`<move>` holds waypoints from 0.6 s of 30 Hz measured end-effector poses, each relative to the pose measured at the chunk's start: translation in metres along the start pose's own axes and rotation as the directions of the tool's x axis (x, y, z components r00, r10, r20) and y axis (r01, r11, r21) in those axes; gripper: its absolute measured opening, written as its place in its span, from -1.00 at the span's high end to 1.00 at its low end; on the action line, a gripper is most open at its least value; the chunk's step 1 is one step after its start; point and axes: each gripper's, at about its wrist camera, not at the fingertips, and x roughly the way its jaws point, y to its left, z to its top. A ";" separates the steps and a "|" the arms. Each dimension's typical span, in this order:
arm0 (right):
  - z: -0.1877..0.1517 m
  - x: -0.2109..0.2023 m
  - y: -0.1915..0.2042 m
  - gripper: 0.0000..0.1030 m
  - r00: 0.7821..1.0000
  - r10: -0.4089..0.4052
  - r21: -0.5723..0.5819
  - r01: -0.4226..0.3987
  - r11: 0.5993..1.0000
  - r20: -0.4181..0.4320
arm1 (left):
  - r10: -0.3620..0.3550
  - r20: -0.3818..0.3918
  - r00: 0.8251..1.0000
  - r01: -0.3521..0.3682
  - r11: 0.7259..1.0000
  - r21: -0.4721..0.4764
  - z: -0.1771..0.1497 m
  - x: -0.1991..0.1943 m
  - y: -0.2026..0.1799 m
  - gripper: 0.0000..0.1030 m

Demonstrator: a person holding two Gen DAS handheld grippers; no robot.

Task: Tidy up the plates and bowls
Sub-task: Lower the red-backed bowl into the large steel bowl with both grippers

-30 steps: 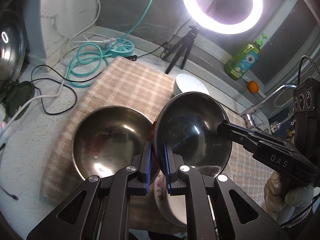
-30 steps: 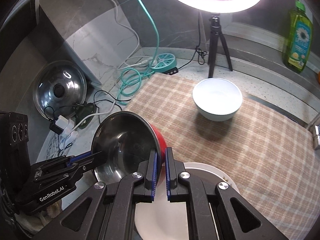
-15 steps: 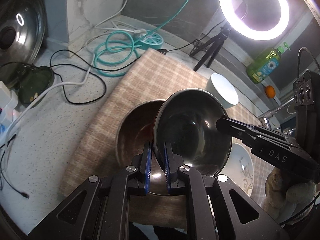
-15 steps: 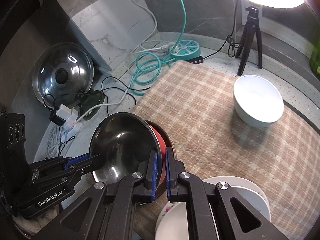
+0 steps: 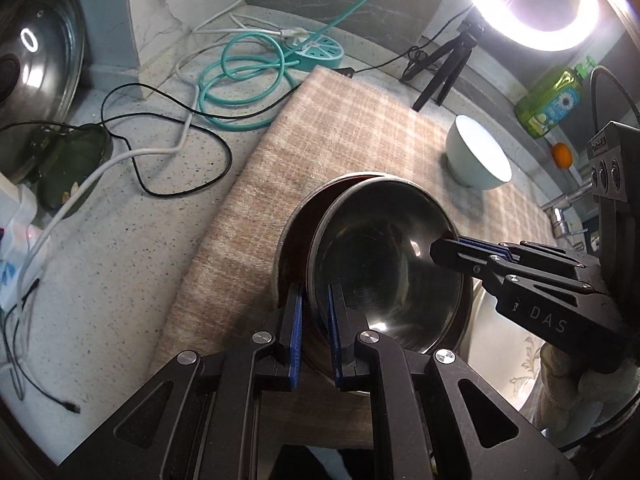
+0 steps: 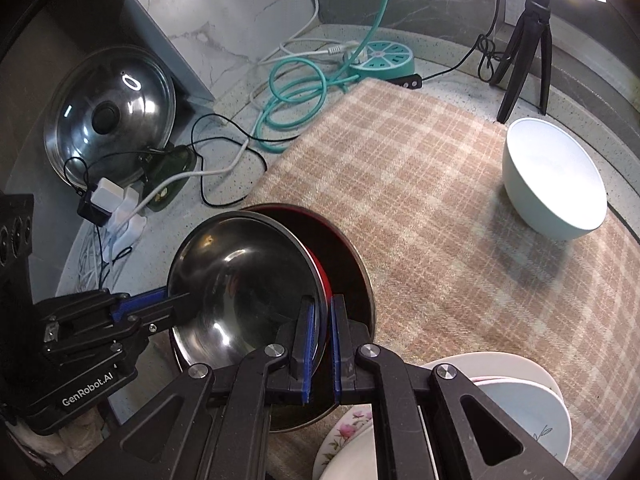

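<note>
A steel bowl with a red outside (image 5: 384, 264) (image 6: 244, 280) is held tilted by its rim from two sides. My left gripper (image 5: 314, 312) (image 6: 176, 300) is shut on its near-left rim. My right gripper (image 6: 322, 332) (image 5: 444, 246) is shut on the opposite rim. The bowl sits low inside a larger steel bowl (image 5: 288, 240) (image 6: 356, 264) that rests on the plaid cloth (image 6: 420, 200). A pale white bowl (image 6: 556, 188) (image 5: 476, 156) stands alone at the cloth's far right. Stacked white plates (image 6: 512, 400), one flowered (image 6: 348, 432), lie beside the steel bowls.
A glass pot lid (image 6: 108, 116) leans at the left wall. A teal power strip (image 6: 384, 54), coiled cables and plugs cover the counter left of the cloth. A ring-light tripod (image 6: 524, 52), a green soap bottle (image 5: 552, 100), an orange (image 5: 562, 152) and a faucet (image 5: 560, 208) line the back right.
Both grippers carried the red-sided steel bowl down and leftward over the larger steel bowl. It now sits tilted inside that bowl instead of hovering beside it.
</note>
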 end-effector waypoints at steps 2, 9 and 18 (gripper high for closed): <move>-0.001 0.004 0.001 0.86 1.000 -0.010 -0.008 0.010 1.000 -0.011 | 0.013 -0.008 1.000 -0.012 1.000 0.024 0.001 0.002 -0.001 0.81; -0.001 0.009 0.002 0.86 0.999 -0.032 -0.012 0.031 0.999 -0.030 | 0.063 -0.035 0.997 -0.058 0.991 0.124 0.009 0.009 -0.009 0.81; 0.000 0.008 0.002 0.81 0.997 -0.047 0.007 0.047 0.999 -0.056 | 0.115 -0.059 0.992 -0.098 0.967 0.236 0.016 0.018 -0.021 0.81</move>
